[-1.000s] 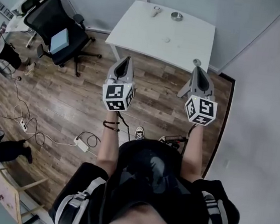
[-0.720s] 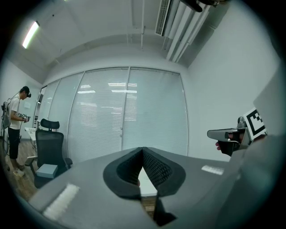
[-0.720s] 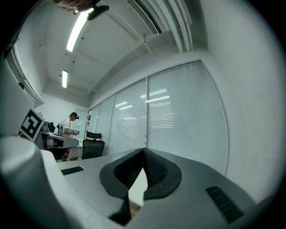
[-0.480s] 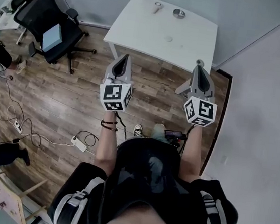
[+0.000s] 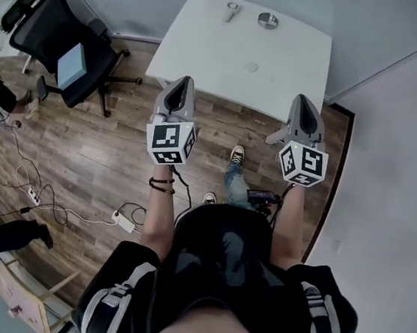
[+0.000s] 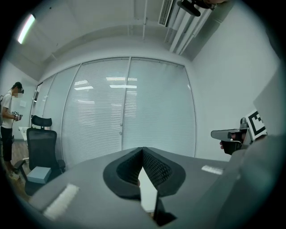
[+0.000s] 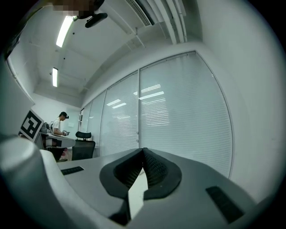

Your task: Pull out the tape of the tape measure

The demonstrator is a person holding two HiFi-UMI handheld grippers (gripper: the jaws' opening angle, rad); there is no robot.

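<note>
In the head view a white table (image 5: pixel 207 56) stands ahead. On its far side lie a small round grey object (image 5: pixel 268 20) and a pale elongated object (image 5: pixel 231 10); a small pale disc (image 5: pixel 251 67) lies nearer. I cannot tell which is the tape measure. My left gripper (image 5: pixel 181 85) and right gripper (image 5: pixel 305 102) are held up side by side over the table's near edge, both shut with nothing between the jaws. In the left gripper view my left gripper (image 6: pixel 142 150) points at a glass wall; my right gripper (image 7: pixel 143 150) does the same in its view.
A black office chair (image 5: pixel 68 50) stands left of the table on the wood floor. Cables and a power strip (image 5: pixel 123 220) lie at the lower left. A wall (image 5: pixel 396 170) runs along the right. A person (image 6: pixel 9 120) stands far off to the left.
The table has come closer and lower in the head view as I step forward, one shoe now out in front. Both grippers stay shut and level.
</note>
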